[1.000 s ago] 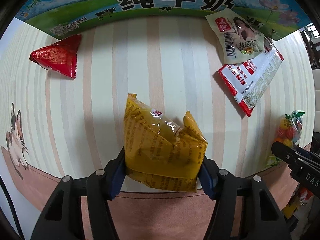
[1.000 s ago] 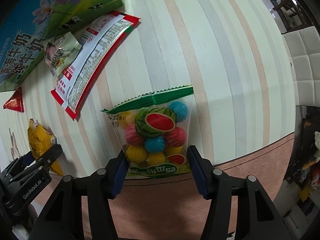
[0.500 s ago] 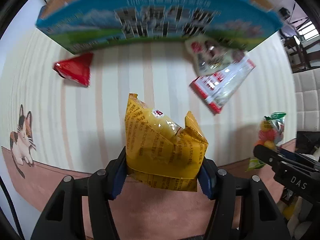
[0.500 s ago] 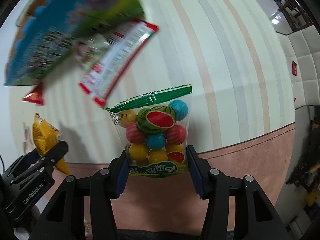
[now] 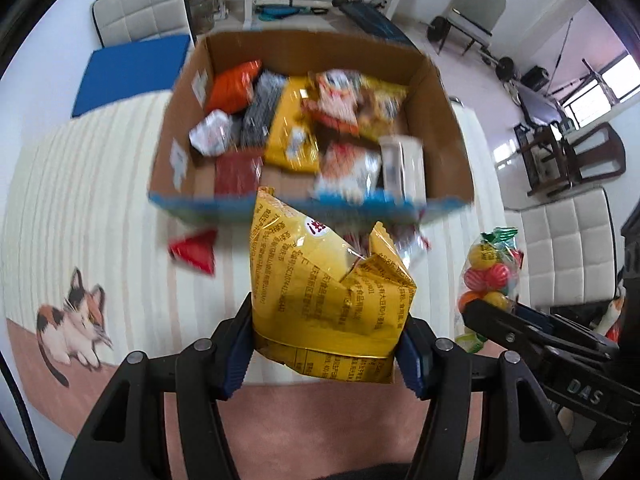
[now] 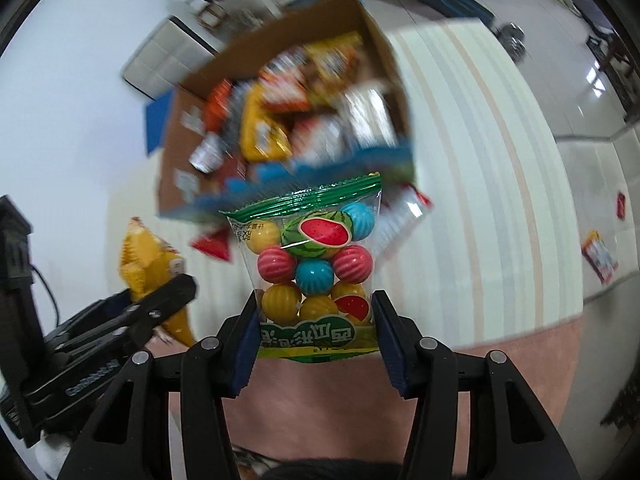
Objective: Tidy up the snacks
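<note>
Whereas a second ago both packets sat low over the striped tablecloth [image 5: 92,184], the left gripper [image 5: 326,354] now clamps the crumpled yellow foil snack bag [image 5: 324,300] and the right gripper [image 6: 316,340] the clear pouch of coloured gumballs [image 6: 312,264], both raised before the open cardboard box of snacks [image 5: 176,120].

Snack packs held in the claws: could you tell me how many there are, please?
2. A yellow pack sits in the left claw, and a gumball bag in the right claw. More snacks fill the box, blurred.
</note>
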{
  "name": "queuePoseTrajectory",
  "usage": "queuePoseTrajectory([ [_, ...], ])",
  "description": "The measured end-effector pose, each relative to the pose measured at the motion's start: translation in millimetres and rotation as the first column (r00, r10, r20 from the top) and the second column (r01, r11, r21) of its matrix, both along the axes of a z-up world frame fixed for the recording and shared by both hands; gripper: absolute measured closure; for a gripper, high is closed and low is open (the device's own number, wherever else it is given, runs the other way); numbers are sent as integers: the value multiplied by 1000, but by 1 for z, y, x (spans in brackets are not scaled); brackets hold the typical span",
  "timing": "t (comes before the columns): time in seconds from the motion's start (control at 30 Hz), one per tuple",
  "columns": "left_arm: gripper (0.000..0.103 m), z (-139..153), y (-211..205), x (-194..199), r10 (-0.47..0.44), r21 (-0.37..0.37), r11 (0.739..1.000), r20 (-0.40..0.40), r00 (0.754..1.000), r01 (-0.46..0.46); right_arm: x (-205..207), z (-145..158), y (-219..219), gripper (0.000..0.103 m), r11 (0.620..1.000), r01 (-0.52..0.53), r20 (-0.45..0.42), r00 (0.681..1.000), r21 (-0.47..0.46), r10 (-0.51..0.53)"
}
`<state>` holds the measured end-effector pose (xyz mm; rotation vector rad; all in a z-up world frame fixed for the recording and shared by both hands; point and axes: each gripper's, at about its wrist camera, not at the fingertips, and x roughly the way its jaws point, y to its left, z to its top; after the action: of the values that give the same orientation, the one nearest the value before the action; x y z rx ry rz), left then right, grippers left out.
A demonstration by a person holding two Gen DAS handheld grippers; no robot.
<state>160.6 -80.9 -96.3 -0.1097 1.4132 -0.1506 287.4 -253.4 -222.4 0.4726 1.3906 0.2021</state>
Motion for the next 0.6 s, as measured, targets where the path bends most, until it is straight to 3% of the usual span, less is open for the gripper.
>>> queuePoseTrajectory([
  [0.2,44,-9,17,73,48,-2,999,-34,998,-48,64,11,19,48,1000,-10,53,999,-16,11],
  [0.27,44,-18,23,94,58,-1,998,-62,996,-58,82,2,27,60,1000,-16,42,999,-12,16],
  [0.4,44,-41,28,123,61,-21,998,-128,990,-64,116,-29,46,65,998,-32,-4,999,-52,31],
  [0.6,44,-88,31,148,65,-26,997,-242,968,-74,132,-56,48,65,999,-29,-55,998,-43,27],
])
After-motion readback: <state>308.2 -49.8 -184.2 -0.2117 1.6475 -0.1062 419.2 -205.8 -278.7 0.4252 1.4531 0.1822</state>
